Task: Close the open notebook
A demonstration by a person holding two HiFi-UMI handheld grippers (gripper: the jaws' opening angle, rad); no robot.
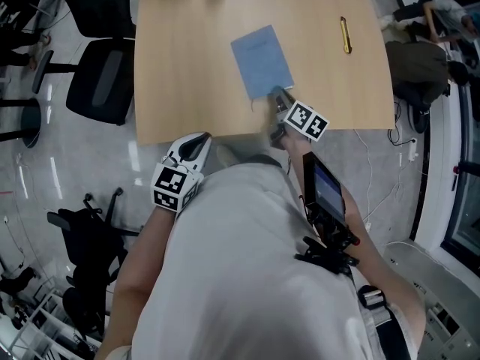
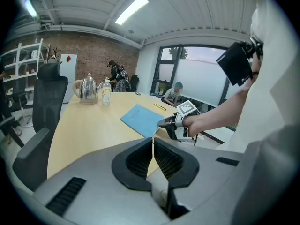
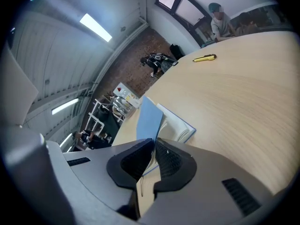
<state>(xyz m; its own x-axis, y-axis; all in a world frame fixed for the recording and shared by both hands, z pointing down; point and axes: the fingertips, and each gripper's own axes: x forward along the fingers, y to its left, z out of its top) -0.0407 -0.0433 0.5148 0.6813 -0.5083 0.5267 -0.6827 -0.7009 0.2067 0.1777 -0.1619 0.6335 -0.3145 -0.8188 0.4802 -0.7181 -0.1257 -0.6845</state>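
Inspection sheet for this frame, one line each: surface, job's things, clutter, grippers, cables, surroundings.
Surface: light wooden table, no spills seen.
Job's things: blue notebook near the table's near edge, with its cover lifted partway and pages showing under it.
Clutter: yellow pen to the right; kettle and bottle at the far end.
Grippers: right gripper shut on the notebook's cover edge; left gripper shut with nothing between its jaws, held off the table's near edge.
Cables: loose cables on the floor right of the table.
Surroundings: office chair at the left; seated person by the windows.
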